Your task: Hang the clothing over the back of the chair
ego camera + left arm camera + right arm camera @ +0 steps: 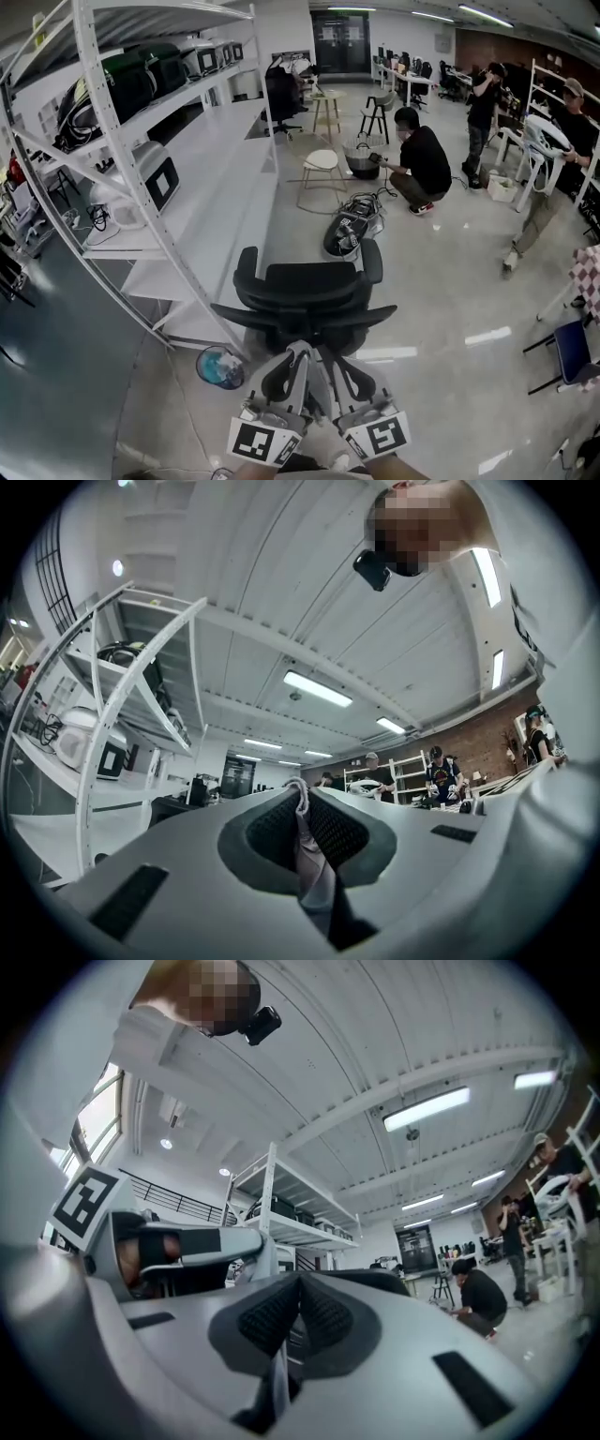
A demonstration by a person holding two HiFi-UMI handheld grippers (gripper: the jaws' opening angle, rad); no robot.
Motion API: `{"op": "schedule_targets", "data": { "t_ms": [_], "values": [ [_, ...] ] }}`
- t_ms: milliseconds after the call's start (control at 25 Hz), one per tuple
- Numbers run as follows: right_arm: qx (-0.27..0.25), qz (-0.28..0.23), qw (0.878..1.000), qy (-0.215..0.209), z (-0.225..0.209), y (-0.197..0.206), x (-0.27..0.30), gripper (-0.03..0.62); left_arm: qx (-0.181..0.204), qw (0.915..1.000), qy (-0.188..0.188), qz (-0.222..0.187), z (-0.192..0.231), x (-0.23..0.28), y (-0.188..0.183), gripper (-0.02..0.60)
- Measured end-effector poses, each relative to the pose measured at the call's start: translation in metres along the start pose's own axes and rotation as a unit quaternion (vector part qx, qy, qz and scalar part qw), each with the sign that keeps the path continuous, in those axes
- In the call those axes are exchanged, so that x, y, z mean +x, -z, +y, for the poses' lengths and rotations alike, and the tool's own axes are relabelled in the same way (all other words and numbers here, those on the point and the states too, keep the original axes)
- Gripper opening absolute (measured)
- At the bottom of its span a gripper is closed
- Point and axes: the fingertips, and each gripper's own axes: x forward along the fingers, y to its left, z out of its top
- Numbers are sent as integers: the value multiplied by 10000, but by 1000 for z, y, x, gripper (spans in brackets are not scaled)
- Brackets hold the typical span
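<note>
1. Left gripper (302, 799): jaws are pinching the pale clothing (315, 878), near the black chair (305, 291).
2. Right gripper (300, 1283): jaws are pinching its thin edge.
3. Shelf rack (111, 150): is holding dark cases (131, 80).

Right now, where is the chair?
In the head view, the chair stands center, just beyond the left gripper and right gripper, right of the white shelves.

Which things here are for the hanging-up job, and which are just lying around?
For the job:
- clothing, pinched in the left gripper and the right gripper
- black chair

Just lying about:
- white shelves
- white stool
- dark bag on the floor
</note>
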Motion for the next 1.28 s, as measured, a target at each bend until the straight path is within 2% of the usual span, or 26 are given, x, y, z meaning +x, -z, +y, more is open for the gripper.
{"op": "schedule_targets", "data": {
  "t_ms": [480, 640, 800, 1120, 1280],
  "values": [
    [-170, -164, 9994, 255, 21, -9, 98, 15, -212, 9949, 958, -234, 61, 34, -29, 28],
    [-194, -246, 9988, 376, 19, -14, 112, 15, -168, 9940, 1045, -270, 81, 56, -35, 28],
    [-389, -244, 9982, 375, 6, -29, 123, 15, 95, 9950, 907, -418, 91, 89, -50, 28],
    [-632, -654, 9933, 715, -43, -66, 133, 15, 626, 9932, 765, -616, 102, 160, -74, 28],
    [-639, -564, 9940, 685, -45, -59, 142, 15, 1295, 9874, 784, -471, 111, 206, -73, 28]
  ]
}}
